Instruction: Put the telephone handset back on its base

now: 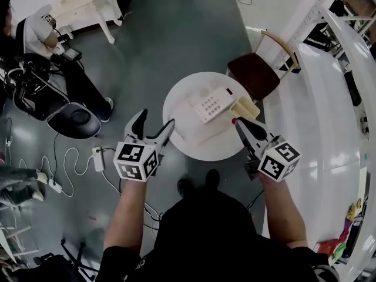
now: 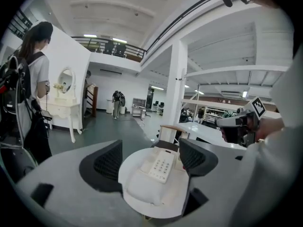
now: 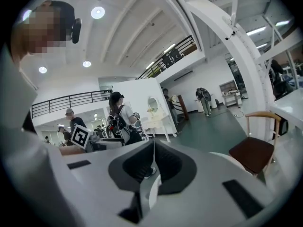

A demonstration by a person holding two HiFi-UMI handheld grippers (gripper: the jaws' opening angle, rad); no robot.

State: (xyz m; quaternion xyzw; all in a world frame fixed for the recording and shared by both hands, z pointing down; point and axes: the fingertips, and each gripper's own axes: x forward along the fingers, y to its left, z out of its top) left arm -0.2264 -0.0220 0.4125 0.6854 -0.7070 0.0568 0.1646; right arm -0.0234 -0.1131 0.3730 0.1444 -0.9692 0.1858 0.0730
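A white telephone base [image 1: 210,103] with a keypad lies on a small round white table [image 1: 176,101]. In the left gripper view the telephone base [image 2: 161,166] shows between and beyond the jaws. I cannot make out the handset apart from the base. My left gripper [image 1: 154,126] hovers at the table's near-left edge, open and holding nothing [image 2: 150,160]. My right gripper [image 1: 238,122] is shut with nothing between its pads [image 3: 152,161]; its tip is over the table's near-right edge.
A cream object [image 1: 244,107] lies right of the phone and a white flat thing [image 1: 202,133] in front of it. A brown-seated chair [image 1: 254,75] stands behind the table, beside a long white counter [image 1: 329,98]. At left sit a person [image 1: 35,34] and floor cables [image 1: 97,157].
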